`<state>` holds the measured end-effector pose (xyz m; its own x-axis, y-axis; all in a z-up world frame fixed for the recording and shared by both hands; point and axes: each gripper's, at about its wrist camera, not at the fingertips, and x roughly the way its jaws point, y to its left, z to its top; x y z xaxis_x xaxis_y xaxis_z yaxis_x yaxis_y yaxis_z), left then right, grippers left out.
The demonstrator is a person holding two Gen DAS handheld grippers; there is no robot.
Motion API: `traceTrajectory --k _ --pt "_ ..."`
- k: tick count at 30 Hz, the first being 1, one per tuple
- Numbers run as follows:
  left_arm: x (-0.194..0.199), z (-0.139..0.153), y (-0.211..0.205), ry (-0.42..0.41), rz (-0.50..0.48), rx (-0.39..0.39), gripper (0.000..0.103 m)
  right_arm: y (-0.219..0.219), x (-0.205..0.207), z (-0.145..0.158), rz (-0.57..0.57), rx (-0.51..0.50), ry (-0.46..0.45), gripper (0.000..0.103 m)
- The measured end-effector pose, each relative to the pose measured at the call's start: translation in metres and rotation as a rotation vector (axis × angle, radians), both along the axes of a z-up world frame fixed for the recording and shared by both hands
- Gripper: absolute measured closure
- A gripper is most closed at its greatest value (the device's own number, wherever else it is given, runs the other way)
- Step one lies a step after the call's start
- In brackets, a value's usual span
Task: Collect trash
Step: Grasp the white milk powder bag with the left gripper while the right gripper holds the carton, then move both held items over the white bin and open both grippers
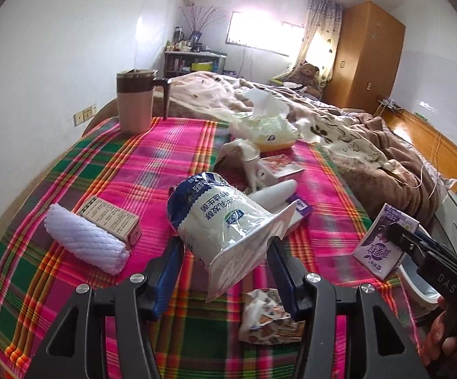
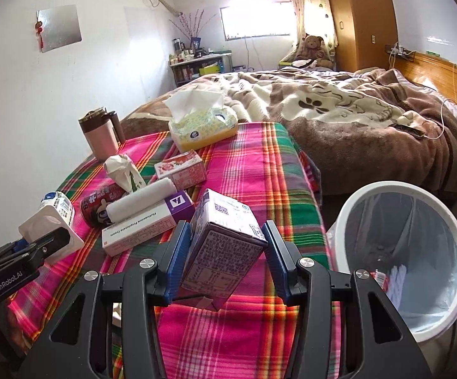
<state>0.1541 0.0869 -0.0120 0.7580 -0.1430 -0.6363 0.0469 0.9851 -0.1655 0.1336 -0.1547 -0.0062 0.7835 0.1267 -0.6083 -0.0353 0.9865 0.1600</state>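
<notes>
"GenRobot.AI" was printed in white on the black body of the left gripper point(image 2: 43, 246). "DAS" was marked on the black body of the right gripper point(image 1: 399, 237). "Fluticasone Propionate Cream" was read along the side of the flat white and purple cardboard box point(image 2: 146, 224). Chinese characters were printed on the white and blue plastic yoghurt cup point(image 1: 225, 218) and on the purple and white drink carton point(image 1: 383, 240); they were not made out.

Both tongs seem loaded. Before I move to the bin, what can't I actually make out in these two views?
- Left wrist view: the white bin with clear liner is mostly hidden behind the right tongs and purple drink carton.
- Right wrist view: the bin's contents are unclear through the crumpled liner.
- Right wrist view: the red can is partly covered by a white roll.
- Left wrist view: the crumpled wrapper is blurred.
</notes>
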Motion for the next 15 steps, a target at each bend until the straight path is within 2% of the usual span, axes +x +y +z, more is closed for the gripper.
traceTrajectory --k 15 --pt "-0.015 0.040 -0.078 -0.082 -0.157 0.016 0.048 -0.055 -0.025 0.021 -0.077 -0.001 -0.063 0.055"
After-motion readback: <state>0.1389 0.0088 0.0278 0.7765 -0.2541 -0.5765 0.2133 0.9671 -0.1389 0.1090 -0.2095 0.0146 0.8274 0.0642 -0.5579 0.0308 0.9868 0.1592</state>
